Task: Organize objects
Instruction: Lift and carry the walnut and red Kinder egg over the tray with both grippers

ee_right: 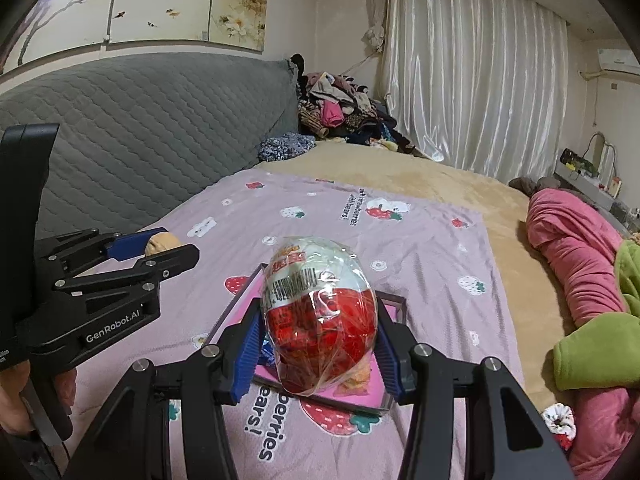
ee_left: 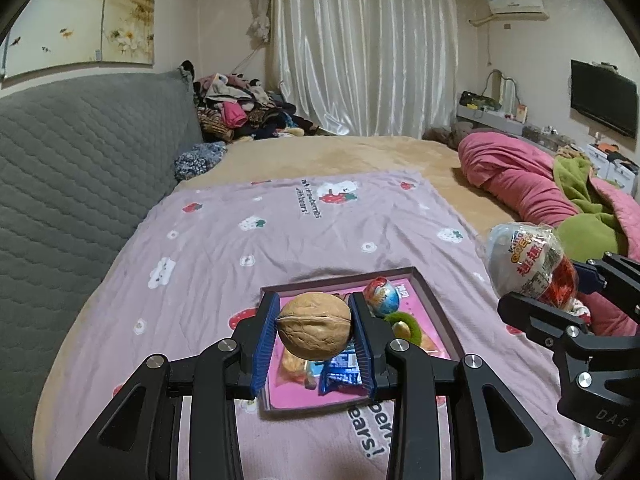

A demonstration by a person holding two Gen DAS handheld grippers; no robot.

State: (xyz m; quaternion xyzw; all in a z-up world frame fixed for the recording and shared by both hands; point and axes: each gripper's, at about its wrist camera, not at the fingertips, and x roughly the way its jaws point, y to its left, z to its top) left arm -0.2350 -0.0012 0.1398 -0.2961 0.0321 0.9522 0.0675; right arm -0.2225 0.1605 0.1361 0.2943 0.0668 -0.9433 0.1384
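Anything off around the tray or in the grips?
Nothing stands out. Left gripper holds the walnut squarely; right gripper holds the wrapped egg over the tray. Snacks sit inside the tray, nothing spilled on the blanket.

A tan walnut (ee_left: 315,326), seam level, sits low centre, clamped above a pink-lined tray (ee_left: 434,300) of sweets. A big wrapped red-and-white egg (ee_right: 320,312) stands tilted at centre, clamped over the tray.
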